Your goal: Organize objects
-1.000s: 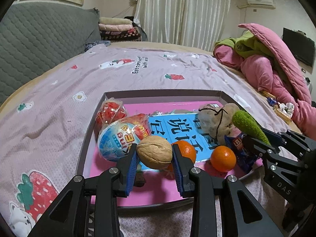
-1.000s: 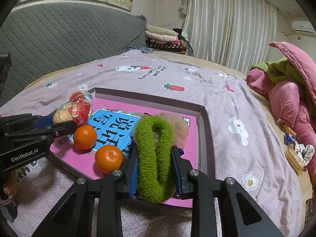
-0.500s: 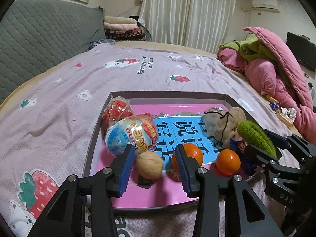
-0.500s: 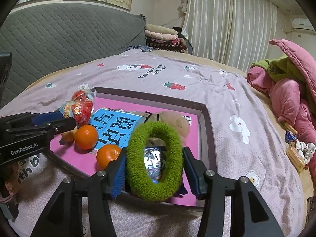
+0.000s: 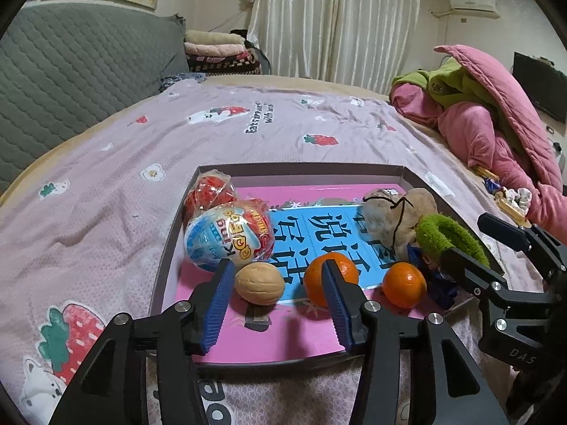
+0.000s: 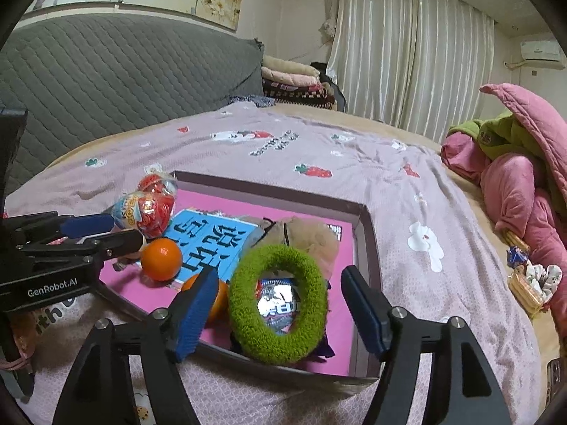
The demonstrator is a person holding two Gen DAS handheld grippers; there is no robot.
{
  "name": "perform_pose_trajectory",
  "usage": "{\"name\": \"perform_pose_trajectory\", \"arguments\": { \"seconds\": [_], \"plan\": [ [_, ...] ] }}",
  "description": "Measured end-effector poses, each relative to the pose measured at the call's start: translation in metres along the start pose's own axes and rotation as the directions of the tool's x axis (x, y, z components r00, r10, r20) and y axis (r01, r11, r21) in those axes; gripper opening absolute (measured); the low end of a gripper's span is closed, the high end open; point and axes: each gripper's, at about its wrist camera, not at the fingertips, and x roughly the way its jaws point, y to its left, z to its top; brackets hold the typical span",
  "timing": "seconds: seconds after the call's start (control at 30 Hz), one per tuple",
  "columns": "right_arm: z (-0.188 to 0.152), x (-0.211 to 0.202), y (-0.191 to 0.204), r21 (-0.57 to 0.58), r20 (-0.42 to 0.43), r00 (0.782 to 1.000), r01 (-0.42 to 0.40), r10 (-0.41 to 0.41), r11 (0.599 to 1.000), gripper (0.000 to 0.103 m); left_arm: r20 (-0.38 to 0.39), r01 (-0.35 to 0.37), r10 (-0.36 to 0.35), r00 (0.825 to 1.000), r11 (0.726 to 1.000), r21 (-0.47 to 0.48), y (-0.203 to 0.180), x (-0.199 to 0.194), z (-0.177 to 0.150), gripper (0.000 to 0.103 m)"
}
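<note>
A shallow box lid with a pink floor lies on the bed. In it a walnut rests between the fingers of my left gripper, whose jaws are opening and no longer press on it. A green fuzzy hair tie leans on a snack packet at the lid's near right. My right gripper straddles it, jaws opening, pads clear of it. Two oranges, a blue toy egg, a red packet and a beige pouch also lie inside.
The bed's lilac sheet spreads all round the lid. A heap of pink and green quilts sits at the right. Small snacks and a white scrunchie lie near the right edge. A grey padded headboard stands at the left.
Both grippers have let go. The walnut dropped from the left jaws onto the lid's floor. The squeezed green hair tie sprang back into a ring as the right jaws spread.
</note>
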Motion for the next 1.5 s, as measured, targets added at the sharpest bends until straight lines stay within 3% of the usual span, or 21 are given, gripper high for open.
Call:
{"name": "perform_pose_trajectory", "arguments": {
  "seconds": [0.73,1.2,1.5],
  "plan": [
    [0.01,-0.023,-0.004,0.026,0.081,0.997,0.01,-0.012,1.0,0.079,0.04,-0.024,0.024,0.999,1.0,-0.017,0.0,-0.033,0.009,0.075],
    [0.01,-0.056,0.006,0.016,0.186,0.982,0.007,-0.01,1.0,0.081,0.095,-0.065,0.066,0.993,0.998,-0.008,0.001,-0.07,0.01,0.078],
    [0.004,-0.076,0.013,0.036,0.226,0.974,0.01,-0.018,0.999,0.084,0.098,-0.109,0.107,0.989,0.994,0.017,-0.01,-0.087,-0.007,0.079]
  ]
}}
